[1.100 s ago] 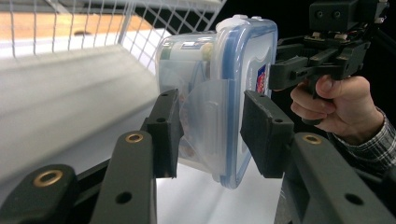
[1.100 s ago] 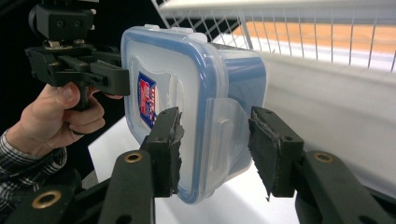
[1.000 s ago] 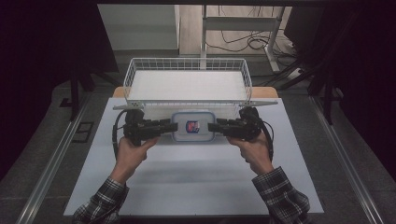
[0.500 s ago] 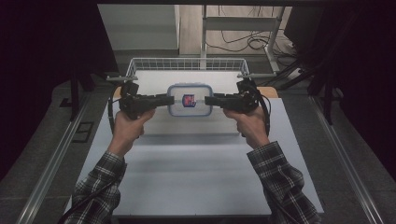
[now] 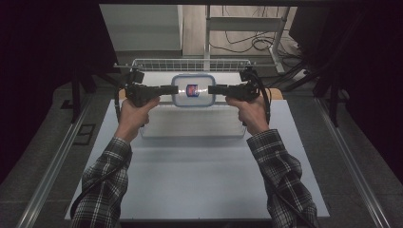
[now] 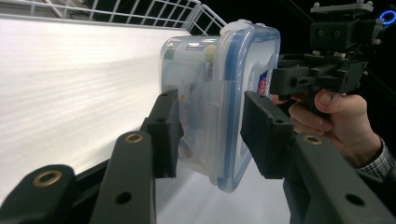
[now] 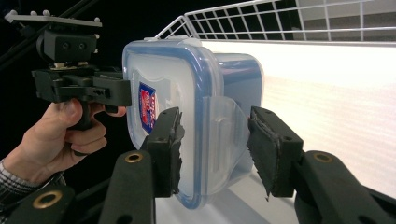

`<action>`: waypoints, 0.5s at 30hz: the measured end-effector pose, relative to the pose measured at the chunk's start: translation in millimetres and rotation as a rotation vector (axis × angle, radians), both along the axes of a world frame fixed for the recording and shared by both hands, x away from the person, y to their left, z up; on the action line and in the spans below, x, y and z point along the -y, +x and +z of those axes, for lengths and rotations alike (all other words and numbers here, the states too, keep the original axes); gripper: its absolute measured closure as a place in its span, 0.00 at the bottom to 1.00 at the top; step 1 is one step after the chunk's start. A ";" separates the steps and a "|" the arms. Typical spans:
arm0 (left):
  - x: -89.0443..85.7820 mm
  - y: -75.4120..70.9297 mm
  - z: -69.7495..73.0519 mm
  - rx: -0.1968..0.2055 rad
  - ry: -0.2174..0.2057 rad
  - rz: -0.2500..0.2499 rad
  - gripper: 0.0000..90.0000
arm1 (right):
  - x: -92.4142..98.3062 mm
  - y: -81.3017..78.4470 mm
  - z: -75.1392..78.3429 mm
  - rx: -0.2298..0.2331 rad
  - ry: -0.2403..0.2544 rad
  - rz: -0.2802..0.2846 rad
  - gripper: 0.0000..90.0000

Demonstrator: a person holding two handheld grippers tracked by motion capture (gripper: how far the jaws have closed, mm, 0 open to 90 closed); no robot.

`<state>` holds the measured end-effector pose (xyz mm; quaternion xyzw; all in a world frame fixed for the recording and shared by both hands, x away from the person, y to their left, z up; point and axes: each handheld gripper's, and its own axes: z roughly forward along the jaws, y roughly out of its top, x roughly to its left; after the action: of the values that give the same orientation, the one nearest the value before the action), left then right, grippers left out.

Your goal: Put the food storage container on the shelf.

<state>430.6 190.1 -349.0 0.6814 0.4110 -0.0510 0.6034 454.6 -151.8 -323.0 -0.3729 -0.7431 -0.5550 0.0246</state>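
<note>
A clear plastic box with a blue-rimmed lid and a red-blue label [image 5: 192, 90] hangs level in the air over the white wire basket [image 5: 190, 64]. My left gripper [image 5: 175, 89] is shut on its left end and my right gripper [image 5: 210, 89] on its right end. In the left gripper view the jaws [image 6: 210, 130] clamp the box [image 6: 219, 93] across lid and base at a latch flap, with the right gripper [image 6: 322, 79] beyond. In the right gripper view the jaws [image 7: 215, 149] grip the box [image 7: 187, 102] the same way, facing the left gripper [image 7: 84, 88].
The basket has a white lined floor [image 5: 190, 126] and low wire walls, and stands at the far end of a white board [image 5: 190, 180]. Metal rails run along both sides of the table. Cables and a metal frame lie on the floor behind.
Both hands have carried the box away from me and upward, from the basket's near edge to above its far half. The grips look unchanged.
</note>
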 end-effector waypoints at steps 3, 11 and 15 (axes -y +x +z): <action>-0.5 8.1 -1.0 -0.012 0.000 0.002 0.64 | -1.1 8.2 -1.2 -0.013 -0.001 -0.007 0.60; -0.4 19.9 0.1 -0.030 0.002 0.020 0.64 | -2.8 23.0 -3.2 -0.037 0.008 -0.020 0.60; -2.2 22.2 -1.3 -0.033 -0.007 0.034 0.63 | -4.6 27.1 -3.9 -0.045 0.014 -0.024 0.59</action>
<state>452.8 192.3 -350.3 0.6712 0.4322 -0.0534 0.5999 481.7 -147.2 -326.9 -0.3940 -0.7339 -0.5521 0.0370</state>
